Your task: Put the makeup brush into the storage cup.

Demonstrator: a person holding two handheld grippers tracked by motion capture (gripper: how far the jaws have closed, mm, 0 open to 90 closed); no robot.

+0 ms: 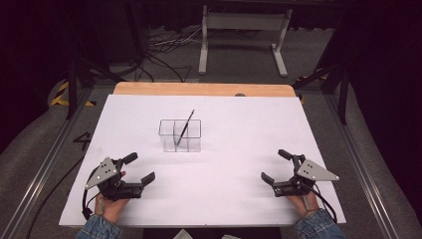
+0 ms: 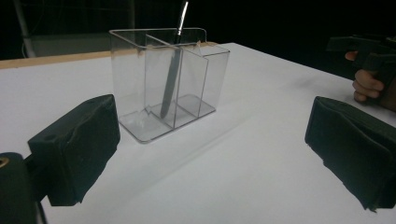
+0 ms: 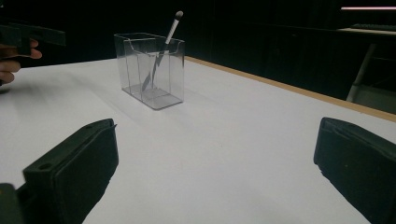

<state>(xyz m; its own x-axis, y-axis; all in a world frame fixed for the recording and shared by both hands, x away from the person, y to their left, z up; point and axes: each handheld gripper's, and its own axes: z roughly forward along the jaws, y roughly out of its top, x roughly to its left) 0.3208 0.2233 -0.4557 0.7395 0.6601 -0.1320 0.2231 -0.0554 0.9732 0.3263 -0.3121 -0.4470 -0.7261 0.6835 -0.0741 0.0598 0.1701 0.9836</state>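
Both released, our left gripper [image 1: 140, 168] and right gripper [image 1: 272, 166] rest wide on the desk [image 1: 239, 149]; clear organizer [image 1: 180, 135] with brush [image 1: 185, 127] ahead between them — likely pre-reach, next an approach inward.

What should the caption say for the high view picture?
Two open grippers wait beside a clear box holding one leaning brush.
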